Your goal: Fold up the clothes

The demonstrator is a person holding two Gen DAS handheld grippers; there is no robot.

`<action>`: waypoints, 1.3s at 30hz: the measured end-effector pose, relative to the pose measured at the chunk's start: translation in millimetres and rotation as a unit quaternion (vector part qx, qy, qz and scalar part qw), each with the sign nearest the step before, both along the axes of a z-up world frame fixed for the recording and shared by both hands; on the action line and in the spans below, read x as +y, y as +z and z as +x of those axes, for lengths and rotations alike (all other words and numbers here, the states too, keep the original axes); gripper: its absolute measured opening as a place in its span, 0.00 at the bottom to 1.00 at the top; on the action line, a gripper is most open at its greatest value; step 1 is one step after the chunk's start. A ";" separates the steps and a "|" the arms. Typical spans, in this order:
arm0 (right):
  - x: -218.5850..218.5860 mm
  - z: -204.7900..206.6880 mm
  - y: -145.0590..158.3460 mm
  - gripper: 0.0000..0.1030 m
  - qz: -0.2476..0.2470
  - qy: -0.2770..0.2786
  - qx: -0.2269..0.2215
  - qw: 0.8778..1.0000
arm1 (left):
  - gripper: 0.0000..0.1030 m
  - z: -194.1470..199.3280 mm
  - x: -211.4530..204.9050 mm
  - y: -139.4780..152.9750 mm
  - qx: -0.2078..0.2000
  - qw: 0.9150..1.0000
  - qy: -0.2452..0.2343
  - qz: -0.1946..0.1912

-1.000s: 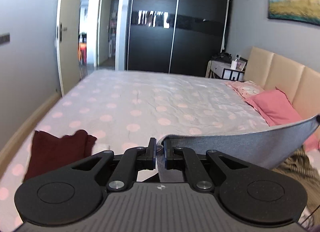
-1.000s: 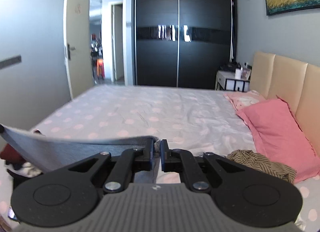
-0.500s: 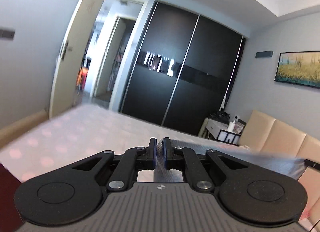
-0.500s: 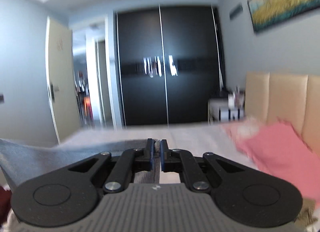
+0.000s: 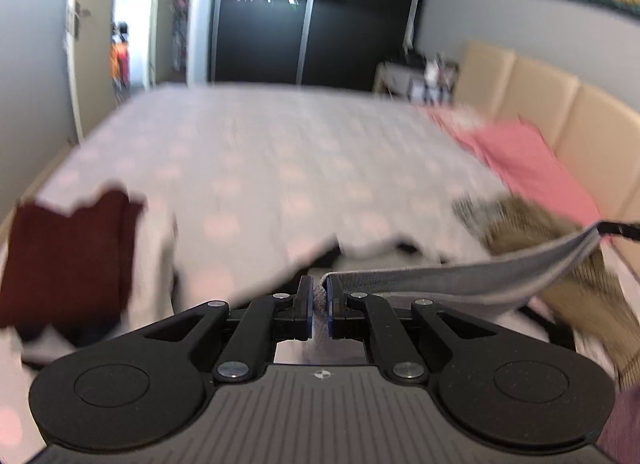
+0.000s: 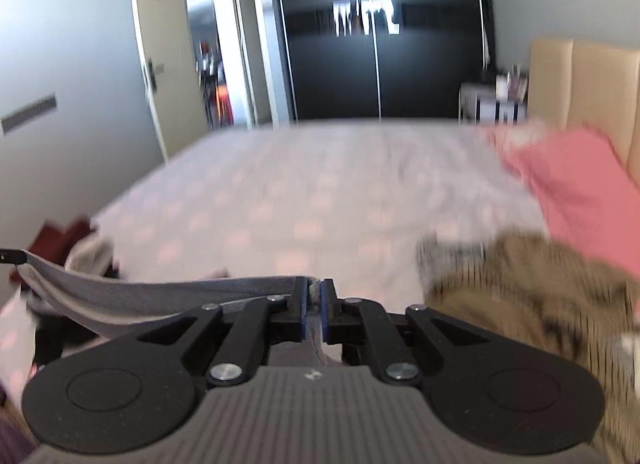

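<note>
On polka-dot bed (image 5: 260, 168): maroon garment (image 5: 68, 256), pink pillow (image 6: 576, 180); black wardrobe (image 6: 380, 44) behind.

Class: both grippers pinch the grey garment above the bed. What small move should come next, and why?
Probably lower both grippers together toward the bedsheet. The left gripper and right gripper each grip an end of the grey garment, which sags between them in the air, so it needs laying flat before folding.

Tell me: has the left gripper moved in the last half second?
Yes. The left gripper pitched downward: the black wardrobe sits higher in its view.
</note>
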State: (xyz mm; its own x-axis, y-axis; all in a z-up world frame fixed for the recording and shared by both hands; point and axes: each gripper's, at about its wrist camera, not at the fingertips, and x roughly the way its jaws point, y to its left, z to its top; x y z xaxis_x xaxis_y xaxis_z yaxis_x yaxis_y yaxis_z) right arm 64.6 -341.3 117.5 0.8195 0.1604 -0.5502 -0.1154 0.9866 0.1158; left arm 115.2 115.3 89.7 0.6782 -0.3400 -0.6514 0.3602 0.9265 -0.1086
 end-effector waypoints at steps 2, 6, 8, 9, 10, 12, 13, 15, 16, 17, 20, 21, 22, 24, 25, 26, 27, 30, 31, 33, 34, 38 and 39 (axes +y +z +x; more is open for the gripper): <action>-1.1 -22.0 -16.3 0.07 -0.004 0.008 0.039 0.999 | 0.04 -20.9 -0.8 -14.3 0.024 0.999 -0.018 0.016; 7.4 -62.2 -49.4 0.07 -0.031 0.036 0.114 0.992 | 0.04 -57.4 -2.3 -41.8 0.077 0.995 -0.045 0.050; 11.8 -76.8 -68.5 0.07 -0.047 0.051 0.152 0.986 | 0.04 -71.6 -5.2 -57.2 0.103 0.990 -0.060 0.077; 14.5 -82.9 -79.0 0.07 -0.055 0.060 0.171 0.982 | 0.04 -78.2 -7.9 -66.0 0.115 0.987 -0.069 0.093; 18.5 -88.6 -90.4 0.07 -0.064 0.070 0.190 0.977 | 0.04 -83.8 -10.8 -74.9 0.127 0.983 -0.079 0.110; 26.3 -98.9 -113.1 0.07 -0.081 0.091 0.225 0.967 | 0.04 -92.0 -16.8 -93.6 0.144 0.974 -0.097 0.145; 29.7 -100.2 -124.3 0.07 -0.091 0.100 0.241 0.961 | 0.04 -95.6 -19.0 -102.9 0.153 0.969 -0.106 0.160; 36.8 -100.5 -146.2 0.07 -0.112 0.114 0.270 0.950 | 0.04 -101.3 -20.9 -121.5 0.169 0.961 -0.119 0.182; 39.1 -99.4 -157.1 0.07 -0.119 0.119 0.283 0.944 | 0.04 -103.5 -21.7 -130.4 0.175 0.957 -0.125 0.192; 40.0 -98.0 -167.1 0.07 -0.124 0.124 0.296 0.939 | 0.04 -104.6 -22.3 -138.8 0.180 0.954 -0.130 0.201; 41.1 -95.5 -189.2 0.07 -0.132 0.132 0.317 0.930 | 0.04 -107.2 -24.7 -161.9 0.192 0.945 -0.143 0.221; 42.3 -96.0 -194.8 0.07 -0.136 0.135 0.320 0.928 | 0.04 -107.7 -25.6 -168.8 0.196 0.943 -0.146 0.226; 44.3 -95.5 -200.2 0.07 -0.141 0.139 0.322 0.926 | 0.04 -107.8 -26.6 -175.4 0.199 0.941 -0.148 0.230; 48.3 -93.4 -210.6 0.07 -0.150 0.146 0.326 0.922 | 0.04 -106.4 -28.4 -188.1 0.205 0.938 -0.147 0.237; 50.0 -90.2 -214.6 0.08 -0.152 0.146 0.328 0.921 | 0.04 -105.7 -29.3 -194.4 0.208 0.936 -0.147 0.241; 50.8 -88.3 -218.1 0.08 -0.151 0.147 0.333 0.919 | 0.05 -104.7 -28.6 -196.4 0.210 0.937 -0.145 0.240; 51.2 -86.8 -220.8 0.08 -0.150 0.148 0.338 0.917 | 0.05 -103.2 -25.4 -191.2 0.209 0.940 -0.141 0.232; 49.6 -87.8 -220.6 0.17 -0.143 0.150 0.353 0.912 | 0.09 -98.7 -15.7 -175.6 0.208 0.948 -0.127 0.206; 48.9 -89.0 -218.9 0.29 -0.141 0.151 0.357 0.911 | 0.15 -97.2 -12.5 -170.4 0.208 0.950 -0.122 0.197; 47.3 -91.9 -211.9 0.35 -0.137 0.152 0.357 0.911 | 0.29 -94.2 -6.1 -160.1 0.207 0.955 -0.113 0.180; 45.4 -92.7 -206.9 0.35 -0.132 0.151 0.356 0.913 | 0.35 -92.6 -2.8 -154.9 0.206 0.957 -0.109 0.171; 30.8 -87.7 -182.2 0.38 -0.108 0.135 0.340 0.924 | 0.36 -86.6 10.1 -134.1 0.204 0.965 -0.090 0.136; 26.0 -84.0 -175.6 0.39 -0.108 0.128 0.332 0.928 | 0.36 -85.1 13.3 -128.9 0.203 0.967 -0.085 0.128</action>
State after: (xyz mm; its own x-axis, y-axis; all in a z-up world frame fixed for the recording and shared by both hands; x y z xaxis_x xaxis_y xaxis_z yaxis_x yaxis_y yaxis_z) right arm -19.5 -315.3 -58.0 0.2378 0.1302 -0.9625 -0.3235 0.9450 0.0479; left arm 30.1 128.5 -39.2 0.2963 -0.2172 -0.9301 0.4860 0.8726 -0.0489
